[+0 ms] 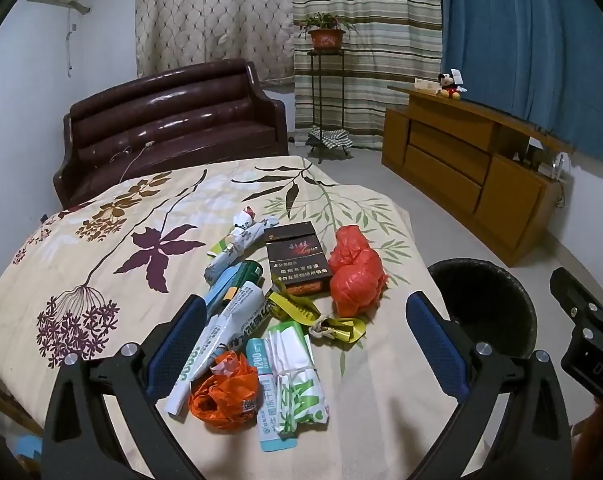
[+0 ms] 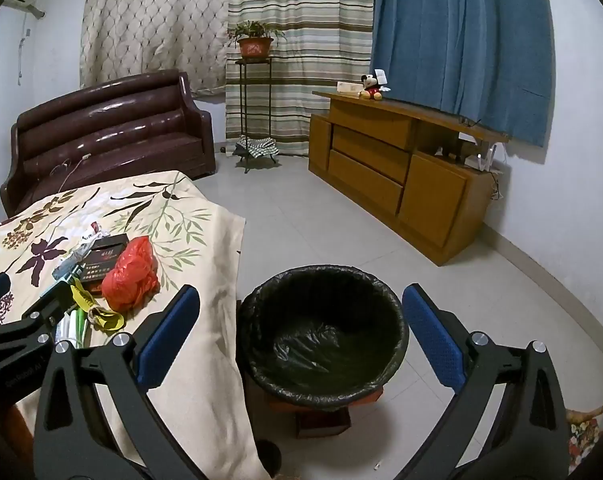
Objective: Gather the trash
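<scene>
The left gripper [image 1: 301, 344], jaws spread and empty, hangs right over the trash pile [image 1: 269, 320]. The right gripper [image 2: 301, 344], also spread, faces the bin [image 2: 321, 332], so left is nearer

My left gripper [image 1: 301, 344] tilts downward with its blue-padded fingers [image 1: 173, 336] spread wide, nothing between the pads. My right gripper [image 2: 301, 340] tilts down likewise, jaws fully apart and gripping nothing, just right of the left one.
</scene>
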Tool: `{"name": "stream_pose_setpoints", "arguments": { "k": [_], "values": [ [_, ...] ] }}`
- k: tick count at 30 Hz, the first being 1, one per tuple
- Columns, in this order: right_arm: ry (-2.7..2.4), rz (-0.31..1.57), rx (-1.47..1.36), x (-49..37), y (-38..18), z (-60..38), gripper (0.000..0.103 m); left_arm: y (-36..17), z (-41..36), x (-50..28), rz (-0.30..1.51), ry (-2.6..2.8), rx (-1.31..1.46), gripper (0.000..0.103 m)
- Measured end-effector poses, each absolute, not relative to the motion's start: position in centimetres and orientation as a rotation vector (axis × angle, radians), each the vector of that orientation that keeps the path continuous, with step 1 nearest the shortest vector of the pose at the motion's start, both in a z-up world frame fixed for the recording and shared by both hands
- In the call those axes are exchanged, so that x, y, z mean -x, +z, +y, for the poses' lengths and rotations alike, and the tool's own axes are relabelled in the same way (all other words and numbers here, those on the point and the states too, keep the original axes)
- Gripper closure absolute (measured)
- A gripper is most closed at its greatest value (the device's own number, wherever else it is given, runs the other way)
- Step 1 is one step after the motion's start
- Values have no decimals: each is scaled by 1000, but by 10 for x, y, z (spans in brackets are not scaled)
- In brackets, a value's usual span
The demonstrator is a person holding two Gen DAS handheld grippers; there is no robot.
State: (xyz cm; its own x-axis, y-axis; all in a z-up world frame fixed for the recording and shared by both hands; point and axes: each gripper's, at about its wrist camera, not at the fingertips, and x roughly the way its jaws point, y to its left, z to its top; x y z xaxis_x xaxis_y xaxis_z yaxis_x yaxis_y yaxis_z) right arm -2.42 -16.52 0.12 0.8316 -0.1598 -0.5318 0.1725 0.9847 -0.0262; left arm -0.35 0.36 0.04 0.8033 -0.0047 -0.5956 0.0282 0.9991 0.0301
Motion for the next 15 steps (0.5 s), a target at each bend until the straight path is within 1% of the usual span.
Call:
{"name": "stream_pose_setpoints", "arguments": {
  "k": [15],
  "values": [
    [-177,564,-22,24,1,-166,4,1,6,4,641,-19,-39,5]
  ]
}}
